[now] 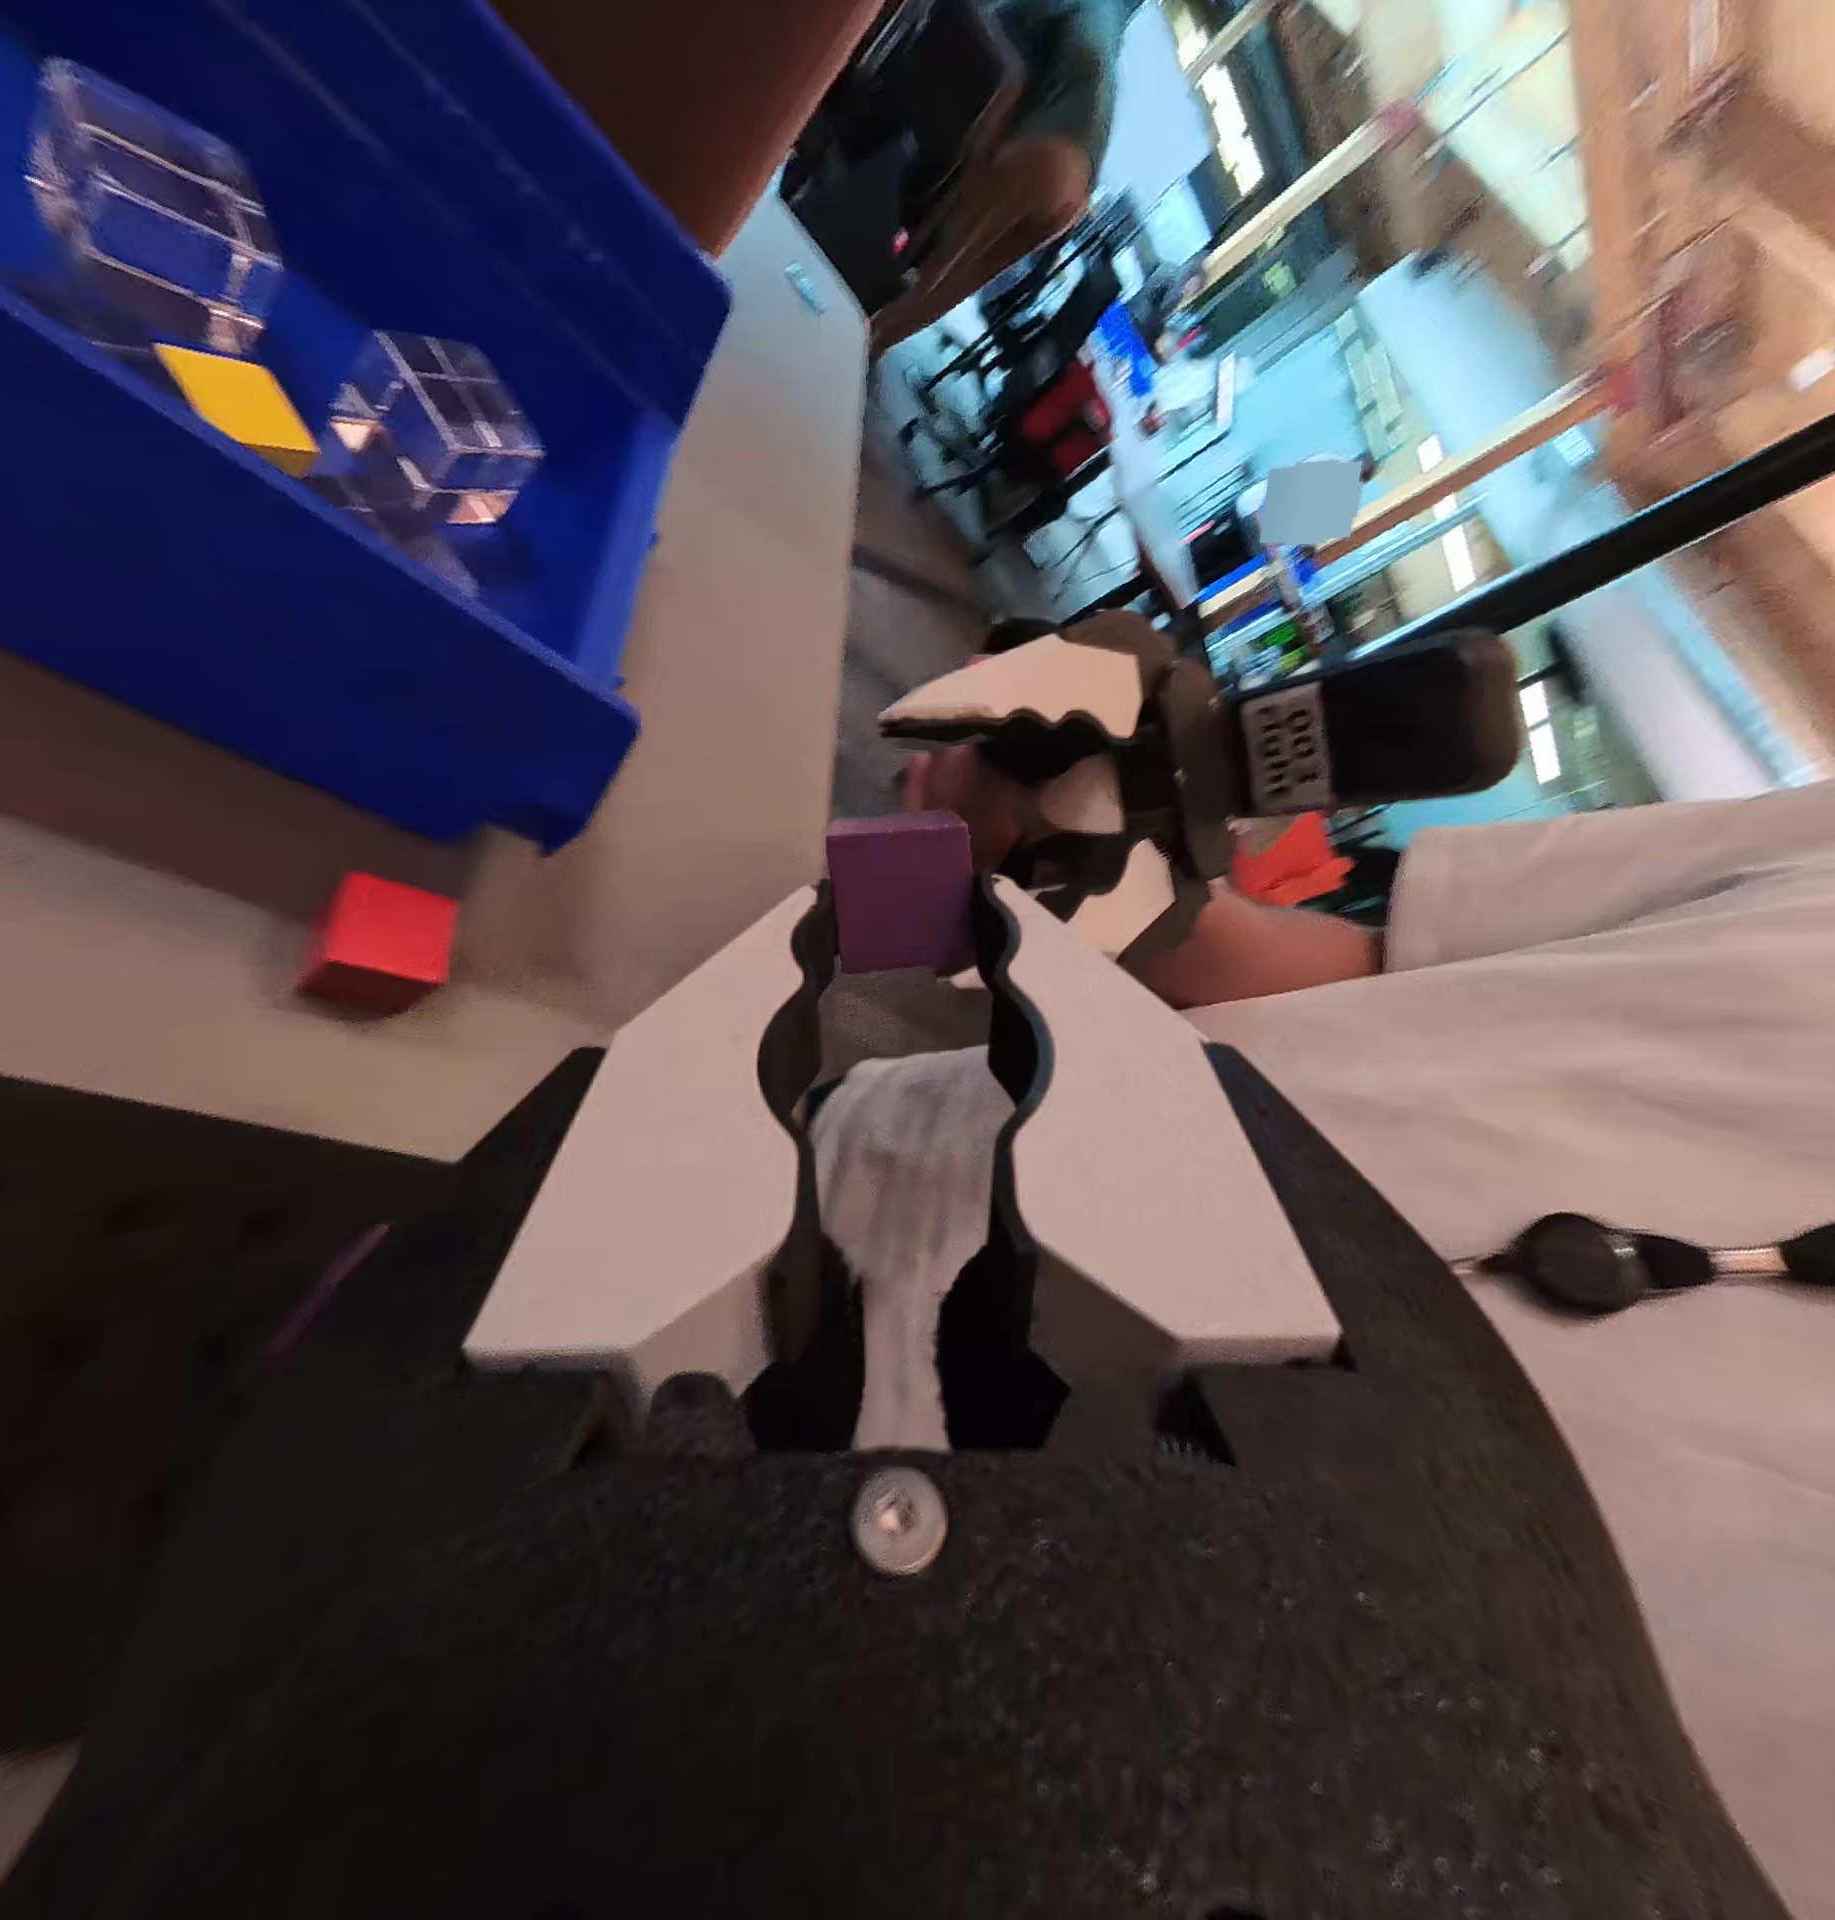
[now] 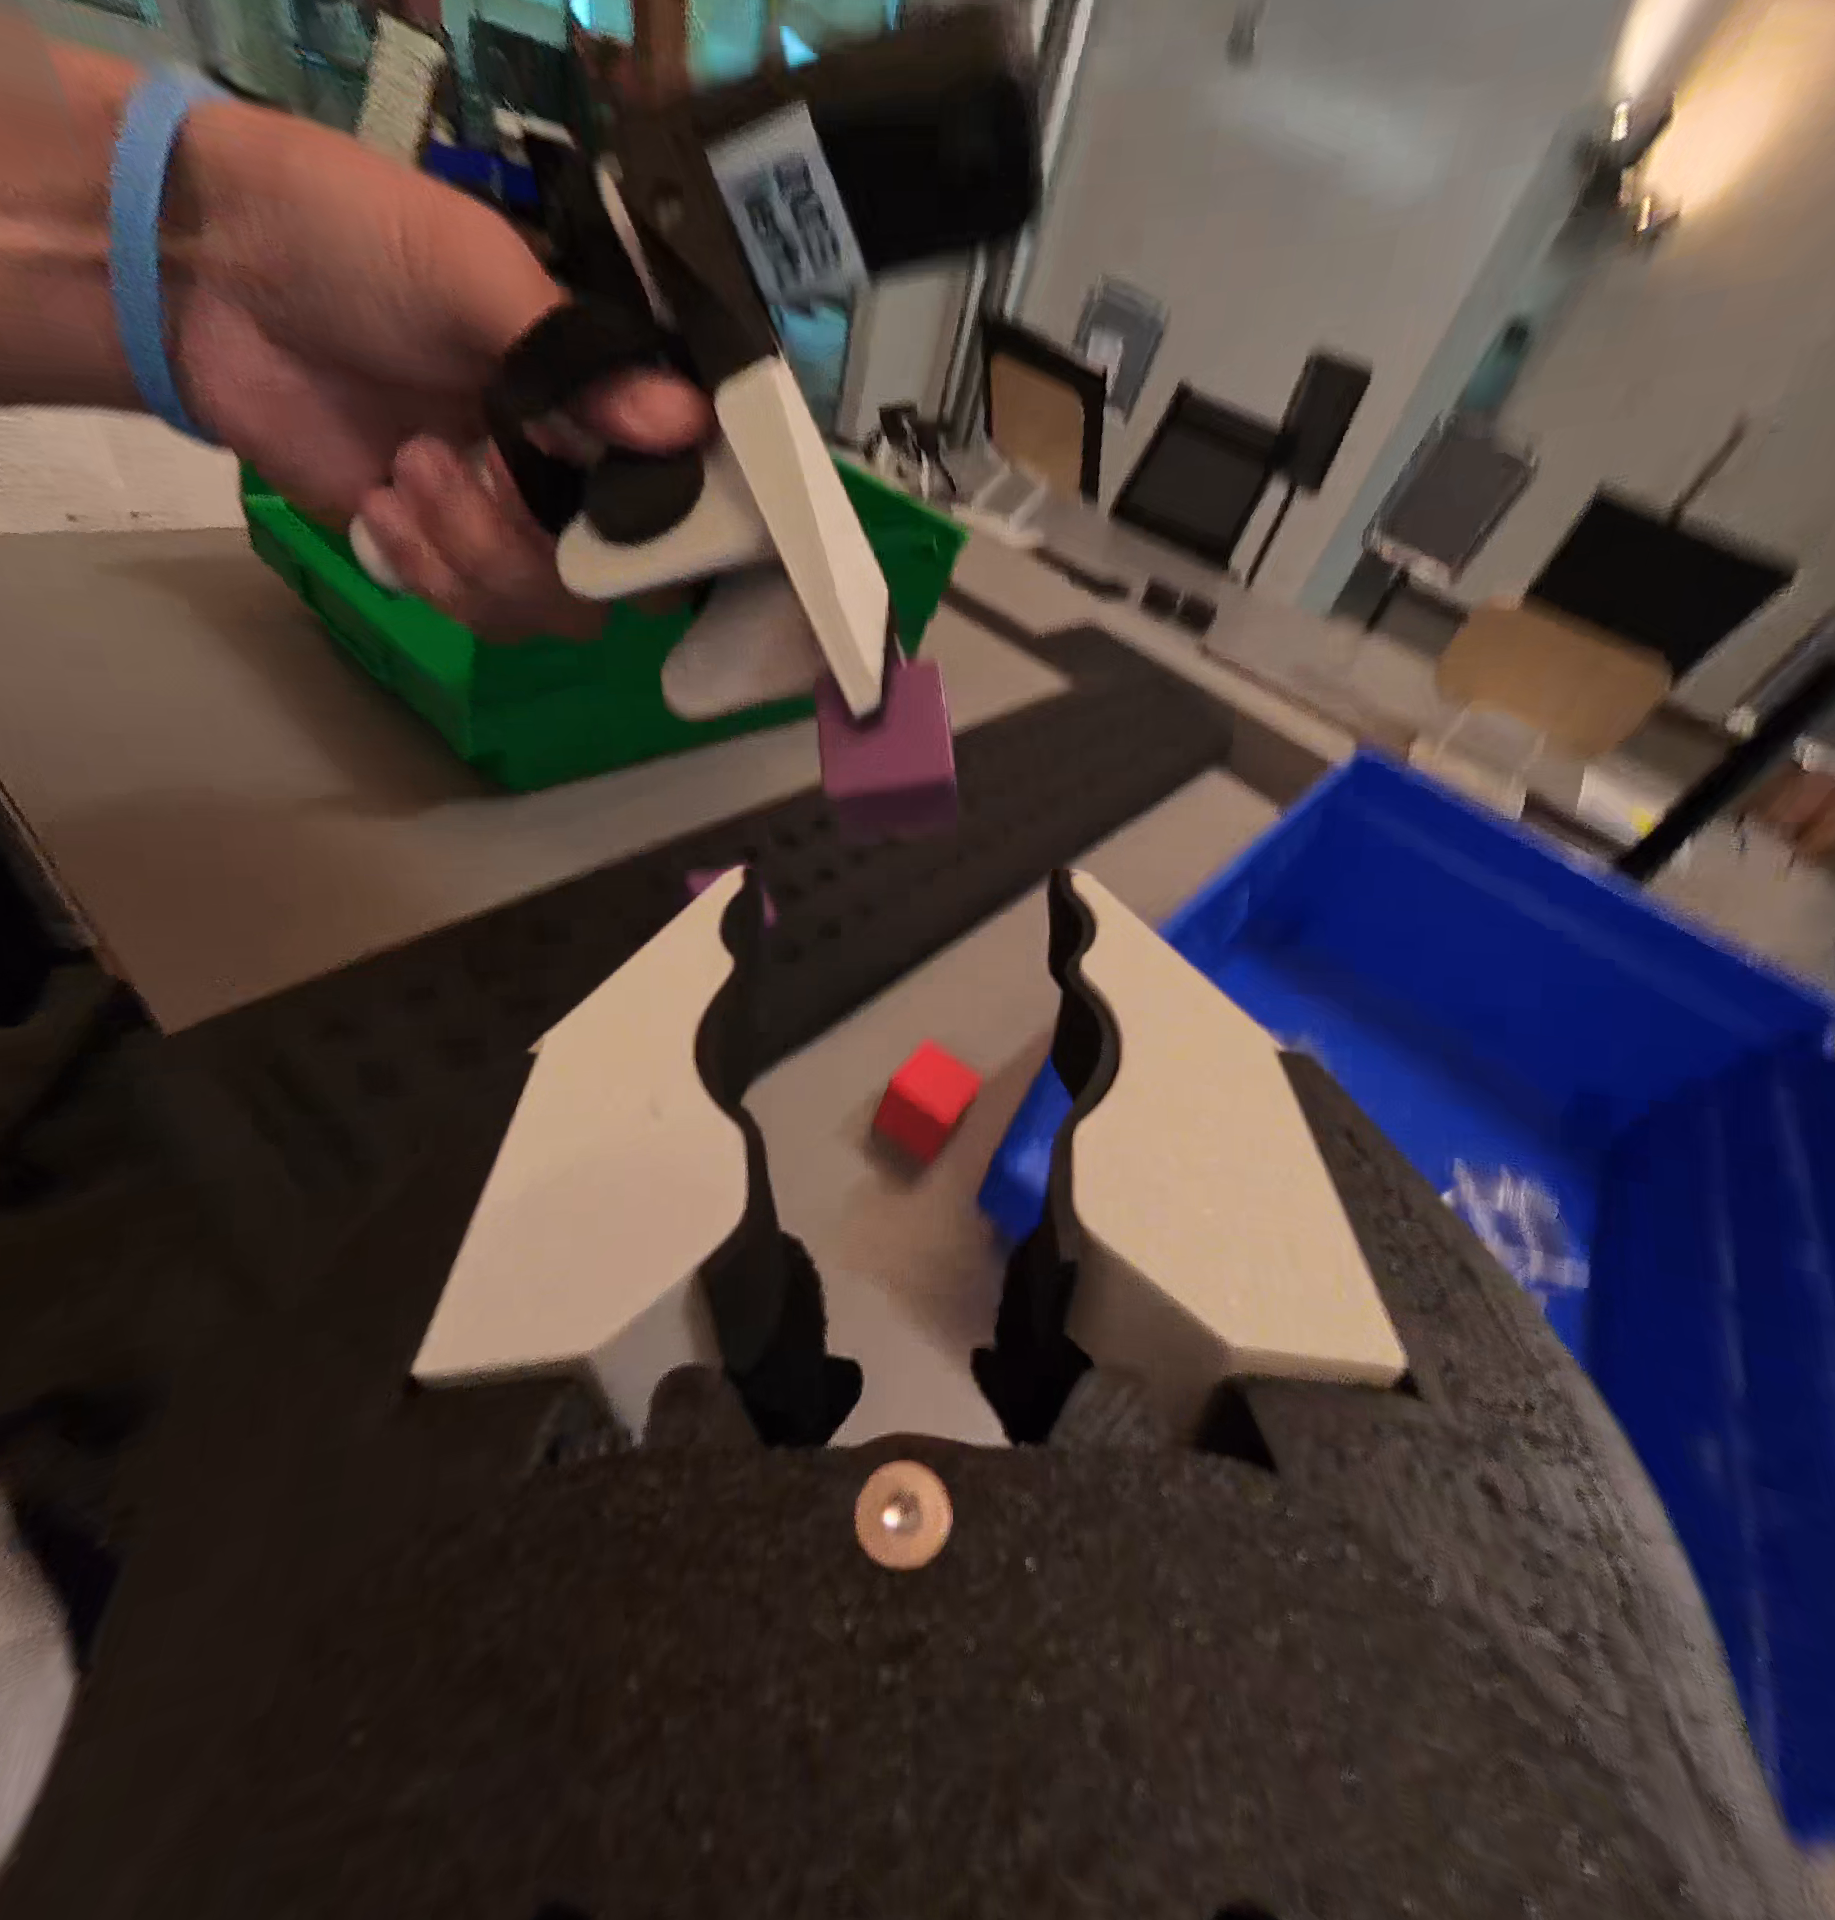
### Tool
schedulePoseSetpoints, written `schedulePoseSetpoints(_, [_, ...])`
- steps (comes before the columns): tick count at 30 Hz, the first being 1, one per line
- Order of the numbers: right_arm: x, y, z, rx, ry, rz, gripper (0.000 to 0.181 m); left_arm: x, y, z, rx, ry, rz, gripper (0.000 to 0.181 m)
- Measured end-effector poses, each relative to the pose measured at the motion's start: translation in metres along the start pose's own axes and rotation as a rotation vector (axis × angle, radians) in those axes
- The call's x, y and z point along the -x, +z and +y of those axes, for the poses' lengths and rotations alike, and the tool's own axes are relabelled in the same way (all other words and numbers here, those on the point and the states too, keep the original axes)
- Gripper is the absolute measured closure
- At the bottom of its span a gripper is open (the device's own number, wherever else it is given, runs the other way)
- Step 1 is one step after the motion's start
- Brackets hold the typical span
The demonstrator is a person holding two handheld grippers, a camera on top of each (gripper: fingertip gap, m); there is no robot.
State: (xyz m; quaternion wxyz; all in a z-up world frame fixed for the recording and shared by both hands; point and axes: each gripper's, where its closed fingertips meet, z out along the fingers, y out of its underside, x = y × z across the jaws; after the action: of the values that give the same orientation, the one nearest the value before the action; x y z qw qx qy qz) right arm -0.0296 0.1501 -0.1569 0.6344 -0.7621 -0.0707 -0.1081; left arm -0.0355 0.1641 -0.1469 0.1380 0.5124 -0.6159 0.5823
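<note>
Left gripper [image 1: 902, 904] clamps purple block [image 1: 900, 894] at fingertips, held up in air. Right gripper [image 2: 902, 894] empty, jaws wide, block [image 2: 885, 750] just beyond its tips. Red cube [image 2: 925, 1099] on table, seen between right jaws, beside blue bin [image 2: 1495, 997]. Bin holds yellow block [image 1: 235, 407], clear cubes [image 1: 445, 436]. Green bin [image 2: 539, 675] behind left gripper.

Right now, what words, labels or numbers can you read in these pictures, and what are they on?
Small label on the body of the right gripper: it carries short lettering, which I do not repeat.
Black-and-white printed tag on the left gripper: too blurred to read.
White print on the wall of the blue bin: smeared, unreadable.
No other writing shows.
</note>
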Motion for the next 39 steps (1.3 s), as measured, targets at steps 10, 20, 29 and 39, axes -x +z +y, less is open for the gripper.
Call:
schedulePoseSetpoints(10, [-0.019, 0.009, -0.032, -0.058, -0.194, -0.056, 0.153, -0.013, -0.010, 0.004, -0.134, -0.089, 0.043, 0.138])
schedulePoseSetpoints(20, [-0.209, 0.076, 0.121, 0.813, 0.071, -0.040, 0.154, -0.016, -0.027, 0.064, -0.194, 0.058, -0.270, 0.138])
schedulePoseSetpoints(29, [-0.197, 0.109, 0.181, 1.182, 0.118, -0.236, 0.154, 0.031, -0.014, 0.061, -0.005, 0.310, -0.652, 0.138])
schedulePoseSetpoints(39, [-0.202, 0.101, 0.156, 1.021, 0.230, -0.179, 0.126, 0.112, 0.028, 0.029, 0.474, 0.425, -0.684, 0.137])
